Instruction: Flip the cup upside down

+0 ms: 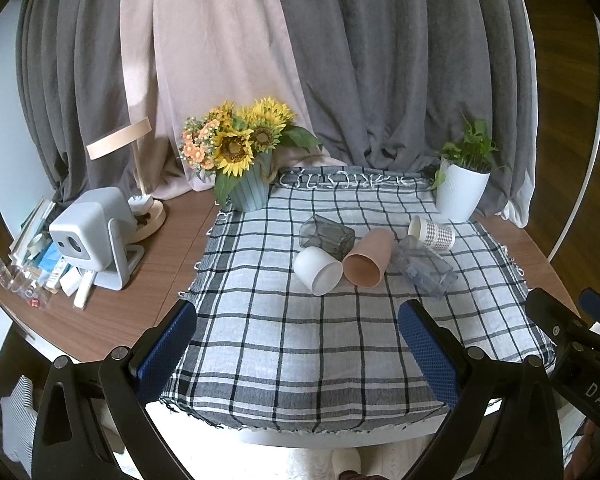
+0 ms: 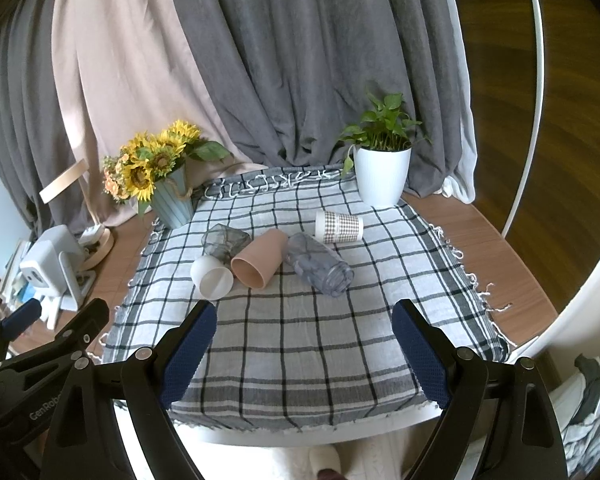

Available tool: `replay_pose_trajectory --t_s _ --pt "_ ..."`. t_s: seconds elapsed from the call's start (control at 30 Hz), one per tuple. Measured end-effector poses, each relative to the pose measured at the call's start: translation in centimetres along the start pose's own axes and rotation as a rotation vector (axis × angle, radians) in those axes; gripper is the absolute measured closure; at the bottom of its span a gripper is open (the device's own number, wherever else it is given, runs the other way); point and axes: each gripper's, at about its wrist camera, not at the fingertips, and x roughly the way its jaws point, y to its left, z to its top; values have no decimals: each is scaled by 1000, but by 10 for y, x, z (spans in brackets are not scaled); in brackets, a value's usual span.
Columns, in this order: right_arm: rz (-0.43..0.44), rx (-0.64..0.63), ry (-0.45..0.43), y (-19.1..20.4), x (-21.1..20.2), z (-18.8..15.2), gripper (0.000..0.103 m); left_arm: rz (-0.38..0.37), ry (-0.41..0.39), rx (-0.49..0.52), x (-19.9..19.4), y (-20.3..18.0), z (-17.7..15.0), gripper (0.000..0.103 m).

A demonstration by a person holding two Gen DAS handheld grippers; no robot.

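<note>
Several cups lie on their sides on the checked cloth [image 1: 284,344] [image 2: 300,340]: a white cup [image 1: 317,271] [image 2: 211,277], a pink cup [image 1: 369,257] [image 2: 260,258], a dark grey glass [image 1: 327,236] [image 2: 225,241], a clear bluish glass [image 1: 424,266] [image 2: 320,263] and a patterned paper cup [image 1: 432,232] [image 2: 339,227]. My left gripper [image 1: 298,336] is open and empty, above the cloth's near part, short of the cups. My right gripper [image 2: 304,332] is open and empty, also short of the cups.
A sunflower vase [image 1: 249,190] [image 2: 175,200] stands at the cloth's far left corner, a white plant pot [image 1: 462,190] [image 2: 382,178] at the far right. A white projector [image 1: 94,240] [image 2: 48,268], a lamp [image 1: 140,184] and clutter sit left on the wooden table. Curtains hang behind.
</note>
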Motion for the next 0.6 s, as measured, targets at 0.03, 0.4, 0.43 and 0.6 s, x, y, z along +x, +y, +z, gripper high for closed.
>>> replay_pose_trajectory --t_s 0.03,0.4,0.43,0.6 --pt "-1 0 0 0 -1 0 14 -1 0 -1 0 0 0 0" --pt "-1 3 4 -1 -2 0 14 -3 -1 -2 -1 0 -2 0" --pt "-2 2 2 0 -2 0 14 -3 2 -1 -2 0 -1 0" --pt "-3 2 1 0 -1 -1 14 -3 4 0 -2 0 -3 0"
